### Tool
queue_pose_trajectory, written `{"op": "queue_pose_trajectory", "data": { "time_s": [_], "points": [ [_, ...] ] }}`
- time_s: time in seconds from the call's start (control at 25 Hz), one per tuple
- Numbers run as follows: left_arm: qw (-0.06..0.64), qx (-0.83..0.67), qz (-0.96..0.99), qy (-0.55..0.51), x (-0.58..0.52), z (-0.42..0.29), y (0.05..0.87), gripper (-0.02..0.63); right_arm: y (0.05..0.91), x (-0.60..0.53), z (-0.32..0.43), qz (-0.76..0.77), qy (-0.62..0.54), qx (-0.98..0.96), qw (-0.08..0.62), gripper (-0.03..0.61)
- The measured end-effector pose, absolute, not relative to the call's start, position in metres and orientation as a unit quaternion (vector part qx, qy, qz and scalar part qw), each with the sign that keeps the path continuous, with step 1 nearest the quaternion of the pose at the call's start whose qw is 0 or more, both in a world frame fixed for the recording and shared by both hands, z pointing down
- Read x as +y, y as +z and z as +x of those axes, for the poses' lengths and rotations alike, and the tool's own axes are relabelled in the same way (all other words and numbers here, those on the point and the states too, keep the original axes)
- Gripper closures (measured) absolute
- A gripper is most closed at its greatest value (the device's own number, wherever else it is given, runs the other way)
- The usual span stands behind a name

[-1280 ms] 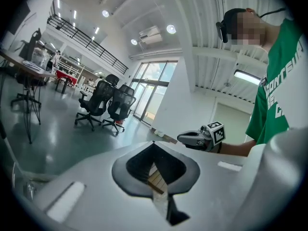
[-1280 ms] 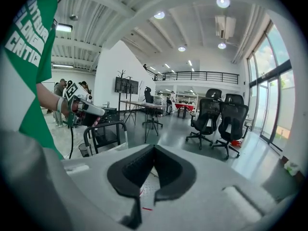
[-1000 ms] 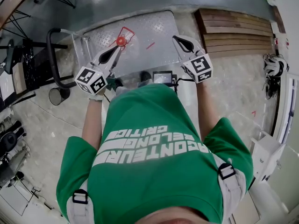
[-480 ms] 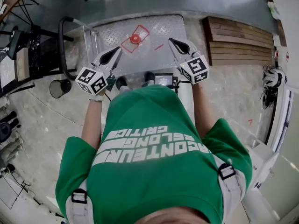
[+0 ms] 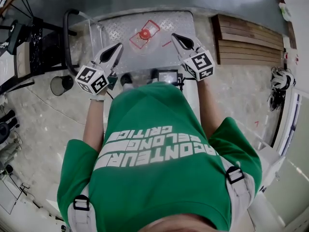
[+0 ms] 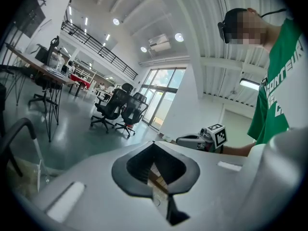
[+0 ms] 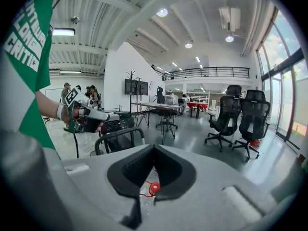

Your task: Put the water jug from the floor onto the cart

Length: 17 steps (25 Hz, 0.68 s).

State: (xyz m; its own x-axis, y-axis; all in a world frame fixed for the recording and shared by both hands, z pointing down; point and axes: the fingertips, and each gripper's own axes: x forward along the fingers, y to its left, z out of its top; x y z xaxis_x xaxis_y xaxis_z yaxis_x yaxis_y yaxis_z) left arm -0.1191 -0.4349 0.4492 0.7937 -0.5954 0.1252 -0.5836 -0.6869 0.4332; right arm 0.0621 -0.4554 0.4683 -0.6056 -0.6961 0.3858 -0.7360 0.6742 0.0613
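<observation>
The left gripper (image 6: 155, 153) has its jaws pressed together with nothing between them. The right gripper (image 7: 153, 150) is the same, jaws together and empty. The person holds the 2 grippers out side by side, apart from each other, touching nothing.

Just beyond both sets of jaws, between their 2 lines of aim and a little nearer the right tips, a red cap (image 5: 144, 34) with a thin red outline round it sits on the metal deck of the cart (image 5: 169, 25). This is probably the top of the water jug (image 7: 154, 188), whose clear body is too see-through to make out. If so, the jug stands on the cart and not on the floor, and the task looks finished. The cart's black handle (image 5: 64, 42) rises to the left of the left jaws.

A filled jug of this kind is likely heavy, with smooth, stiff plastic walls that slip under narrow pads and flex a little when squeezed. Whether it holds water cannot be seen. The safest hold is probably at the neck just below the cap, or 1 gripper on each side low on the body, with the jaws opened wide first.
</observation>
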Motion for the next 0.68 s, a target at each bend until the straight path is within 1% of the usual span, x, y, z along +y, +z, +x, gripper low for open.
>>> {"op": "queue_pose_trajectory", "data": {
  "time_s": [0.68],
  "points": [
    [0.229,-0.319,0.919,-0.014,-0.4389,-0.121,0.4461,0.6,0.4685,-0.4605,0.0582,0.399,0.049,-0.895,0.195,0.584]
  ]
}}
